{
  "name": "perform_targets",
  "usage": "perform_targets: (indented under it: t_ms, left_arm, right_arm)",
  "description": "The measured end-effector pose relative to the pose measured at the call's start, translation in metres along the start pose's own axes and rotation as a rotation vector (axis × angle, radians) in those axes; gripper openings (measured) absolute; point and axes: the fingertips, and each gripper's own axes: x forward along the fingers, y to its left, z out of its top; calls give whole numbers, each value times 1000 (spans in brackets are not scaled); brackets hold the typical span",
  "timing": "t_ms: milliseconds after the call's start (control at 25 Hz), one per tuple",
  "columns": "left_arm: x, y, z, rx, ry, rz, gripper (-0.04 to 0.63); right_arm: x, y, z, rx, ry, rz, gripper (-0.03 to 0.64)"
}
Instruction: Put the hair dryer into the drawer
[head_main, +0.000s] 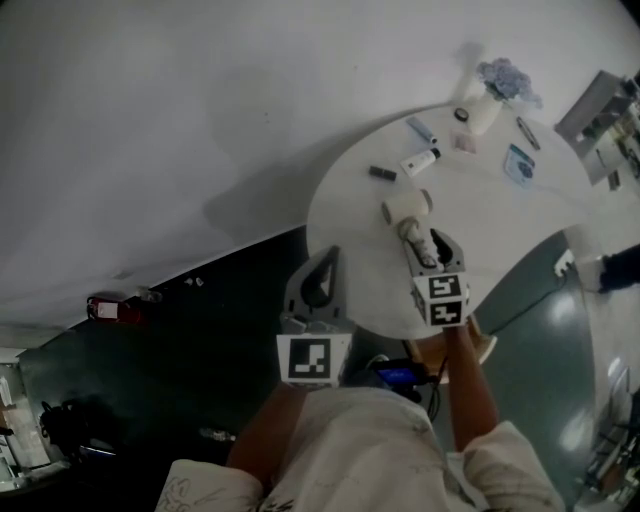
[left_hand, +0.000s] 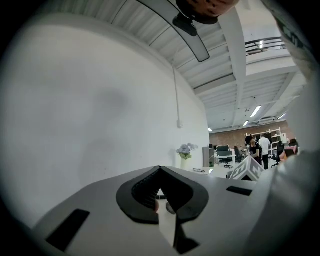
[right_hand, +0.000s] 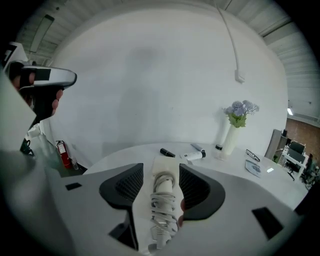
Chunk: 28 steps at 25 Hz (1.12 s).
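Right gripper astride hair dryer

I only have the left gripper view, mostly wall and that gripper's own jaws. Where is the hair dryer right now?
Observer: In the head view, the hair dryer lies on the round white table.
Operator: Is the right gripper on it?
Observer: The right gripper has its jaws apart on either side of the cord-wrapped handle. The pads are not pressing it.
Operator: Anything close beyond it?
Observer: A small black item and a white tube lie apart from it, farther across the table.
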Motion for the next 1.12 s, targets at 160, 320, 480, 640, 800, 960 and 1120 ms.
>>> perform_targets:
  t_ms: [160,320,480,640,800,960,1120]
  left_arm:
    - [-4,6,-3,-6,10,25,2]
    - [-7,9,-3,-3,11,37,2]
    - [-9,10,-7,-2,16,42,2]
    - [-9,10,-11,-1,20,48,2]
    - [-9,11,-15,-12,33,54,2]
    - [-8,11,-15,-8,30,56,2]
    - [-9,11,-17,-20,38,60,2]
  right_arm:
    - [16,4,-18,-24,76,28,239]
    - [31,3,-34,-35,150,34,252]
    - [46,-1,-49,-35,221,38,259]
    - [61,0,-62,-37,304,77,264]
    - [74,-4,-69,-65,341,83,265]
    - [82,-5,-74,-44,364,97,273]
    - [88,-3,-85,-29,414,123,273]
